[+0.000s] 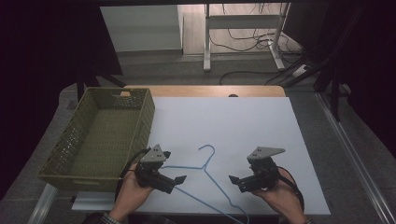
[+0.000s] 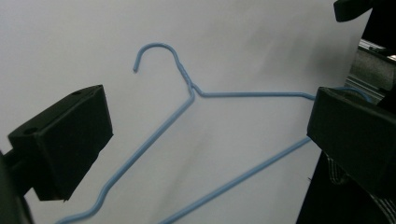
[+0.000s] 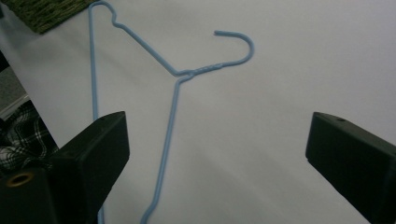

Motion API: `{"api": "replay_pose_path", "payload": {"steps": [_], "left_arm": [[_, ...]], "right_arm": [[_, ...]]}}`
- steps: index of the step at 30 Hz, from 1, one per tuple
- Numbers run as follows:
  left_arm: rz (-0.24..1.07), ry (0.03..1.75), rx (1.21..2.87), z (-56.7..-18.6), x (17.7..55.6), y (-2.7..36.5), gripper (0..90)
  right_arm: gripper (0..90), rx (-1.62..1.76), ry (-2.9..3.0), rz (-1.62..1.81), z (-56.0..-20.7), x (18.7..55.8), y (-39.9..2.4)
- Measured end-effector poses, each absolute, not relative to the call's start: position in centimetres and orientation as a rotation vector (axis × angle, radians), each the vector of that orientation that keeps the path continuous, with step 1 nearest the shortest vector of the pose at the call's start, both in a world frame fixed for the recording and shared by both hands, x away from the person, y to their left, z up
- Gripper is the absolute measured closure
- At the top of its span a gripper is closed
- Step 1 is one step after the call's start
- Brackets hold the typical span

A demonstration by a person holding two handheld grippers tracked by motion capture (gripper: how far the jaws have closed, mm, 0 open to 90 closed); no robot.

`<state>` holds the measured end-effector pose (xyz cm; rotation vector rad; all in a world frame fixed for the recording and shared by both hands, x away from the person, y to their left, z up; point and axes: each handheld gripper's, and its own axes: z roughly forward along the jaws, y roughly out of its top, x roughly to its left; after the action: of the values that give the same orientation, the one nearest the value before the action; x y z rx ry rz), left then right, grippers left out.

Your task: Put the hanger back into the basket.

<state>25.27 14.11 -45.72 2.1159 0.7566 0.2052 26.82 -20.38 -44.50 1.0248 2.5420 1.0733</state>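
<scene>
Hanger (image 1: 205, 170), blue wire, lies flat on the white bench (image 1: 233, 126) between left gripper (image 1: 173, 181) and right gripper (image 1: 236, 180), both jaws spread, holding nothing. Best bet: pinch one straight arm squarely, since thin wire slips.

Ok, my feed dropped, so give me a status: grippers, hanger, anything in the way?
Left gripper open, right gripper open, both empty. Blue hanger flat on the white sheet between them. Green basket off left, nothing blocking.
</scene>
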Motion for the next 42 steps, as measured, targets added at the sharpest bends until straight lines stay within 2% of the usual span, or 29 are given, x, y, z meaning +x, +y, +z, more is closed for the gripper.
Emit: {"api": "replay_pose_path", "payload": {"steps": [3, 5, 7, 8, 13, 17, 18, 19, 20, 22, 31, 35, 42], "left_arm": [[0.205, 0.760, 2.132, -46.2, 25.8, 13.5, 0.5], [0.204, 0.766, 2.145, -46.6, 26.4, 13.2, 0.8], [0.210, 0.767, 2.152, -46.8, 26.5, 13.1, 0.9], [0.221, 0.770, 2.162, -47.0, 26.9, 12.9, 1.0], [0.233, 0.793, 2.158, -47.7, 27.8, 12.7, 1.7], [0.242, 0.807, 2.157, -48.2, 28.4, 12.6, 2.0], [0.242, 0.807, 2.157, -48.2, 28.4, 12.6, 2.1], [0.245, 0.804, 2.165, -48.4, 28.7, 12.5, 2.1], [0.245, 0.804, 2.165, -48.4, 28.7, 12.5, 2.1], [0.248, 0.802, 2.178, -48.6, 28.9, 12.3, 2.2], [0.235, 0.812, 2.185, -49.0, 29.5, 12.2, 2.5], [0.216, 0.820, 2.190, -49.1, 29.8, 12.1, 3.7], [0.168, 0.813, 2.199, -48.7, 31.1, 11.3, 4.1]], "right_arm": [[10.4, 1.016, 2.556, 1.070, -44.7, 27.0, -19.8], [17.3, 1.001, 2.574, 1.072, -45.1, 27.3, -18.8], [19.8, 0.996, 2.582, 1.073, -45.2, 27.5, -18.4], [25.4, 0.991, 2.587, 1.072, -45.6, 27.8, -17.6], [39.0, 0.955, 2.619, 1.056, -46.7, 28.2, -15.6], [54.0, 0.960, 2.642, 1.031, -47.8, 28.7, -14.0], [54.0, 0.960, 2.642, 1.031, -47.8, 28.7, -14.0], [61.4, 0.970, 2.664, 1.015, -48.5, 29.0, -13.3], [61.4, 0.970, 2.664, 1.015, -48.5, 29.0, -13.3], [68.3, 0.978, 2.687, 0.978, -49.5, 29.4, -12.5], [76.6, 1.008, 2.711, 0.877, -51.7, 29.9, -11.5], [85.4, 1.017, 2.675, 0.869, -51.8, 29.6, -11.3], [86.4, 1.026, 2.646, 0.865, -51.5, 29.3, -11.2]]}}
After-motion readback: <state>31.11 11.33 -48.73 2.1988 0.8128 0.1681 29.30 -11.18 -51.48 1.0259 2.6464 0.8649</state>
